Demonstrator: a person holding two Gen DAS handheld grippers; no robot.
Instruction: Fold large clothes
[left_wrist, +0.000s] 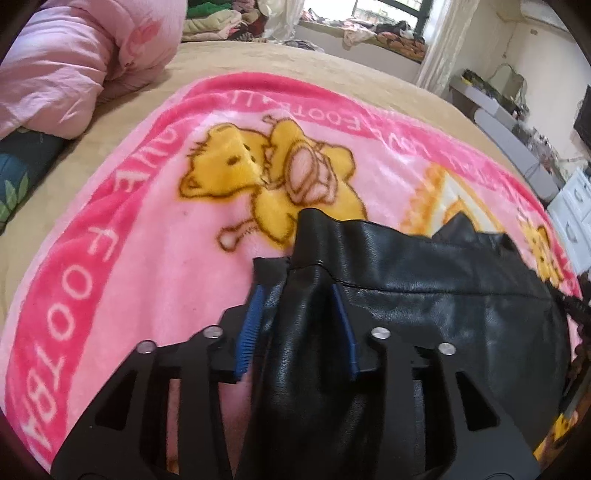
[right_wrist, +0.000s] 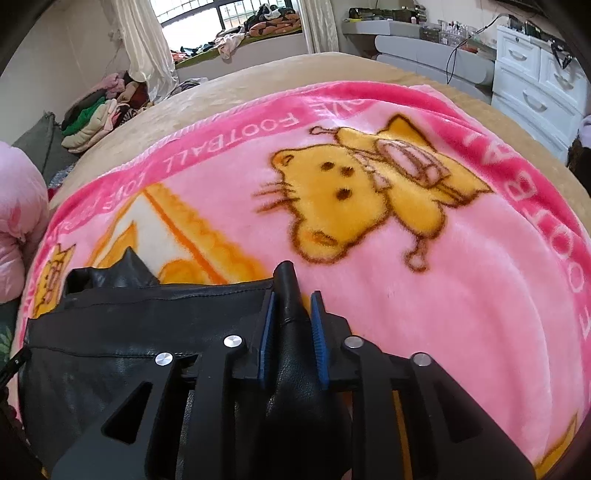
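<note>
A black leather garment (left_wrist: 424, 306) lies on a pink cartoon blanket (left_wrist: 155, 258) spread over the bed. My left gripper (left_wrist: 299, 295) is shut on the garment's left end, with a bunch of leather between the blue pads. In the right wrist view the same garment (right_wrist: 122, 332) stretches to the left, and my right gripper (right_wrist: 293, 306) is shut on its right end, a fold of leather sticking up between the pads. The garment hangs stretched between the two grippers, just above the blanket (right_wrist: 443, 295).
A pink quilt (left_wrist: 70, 70) lies bunched at the bed's far left. Folded clothes (right_wrist: 96, 122) are piled beside the bed by the window. A white drawer cabinet (right_wrist: 539, 74) and a grey desk (right_wrist: 424, 48) stand to the right of the bed.
</note>
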